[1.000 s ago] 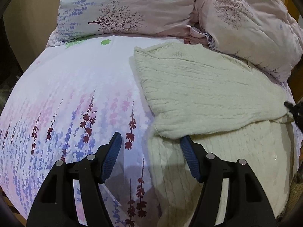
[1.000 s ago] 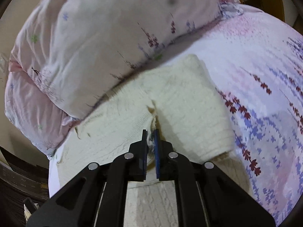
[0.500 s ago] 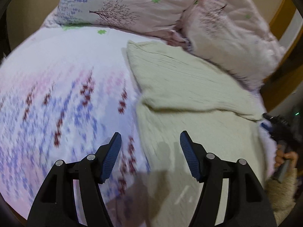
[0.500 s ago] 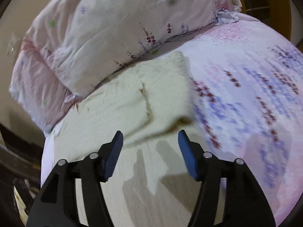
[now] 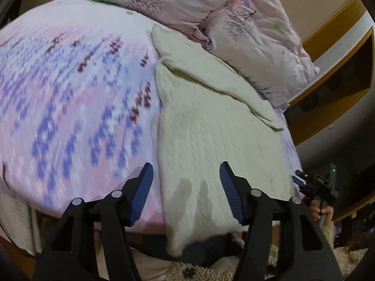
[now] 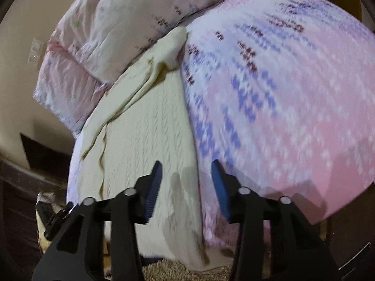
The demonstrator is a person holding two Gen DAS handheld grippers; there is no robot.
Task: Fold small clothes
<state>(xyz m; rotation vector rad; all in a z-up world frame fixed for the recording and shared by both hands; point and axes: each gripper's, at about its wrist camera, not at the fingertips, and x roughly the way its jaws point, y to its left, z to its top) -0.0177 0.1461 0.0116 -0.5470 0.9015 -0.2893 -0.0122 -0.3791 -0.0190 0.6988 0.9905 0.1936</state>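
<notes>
A cream cable-knit sweater lies flat on the floral bed, its far part folded over near the pillows, its near hem hanging over the bed's front edge. It also shows in the right wrist view. My left gripper is open and empty, held above the sweater's near part. My right gripper is open and empty, above the sweater's right edge. The right gripper also appears in the left wrist view, low at the right beside the bed.
The bed sheet with purple and pink flowers spreads to the left of the sweater. Pink pillows lie at the head of the bed. A wooden frame stands at the right. A shaggy rug lies below the bed edge.
My right gripper let go of the sweater fold and opened. Both grippers drew back toward the bed's near edge; the folded part now lies on the sweater.
</notes>
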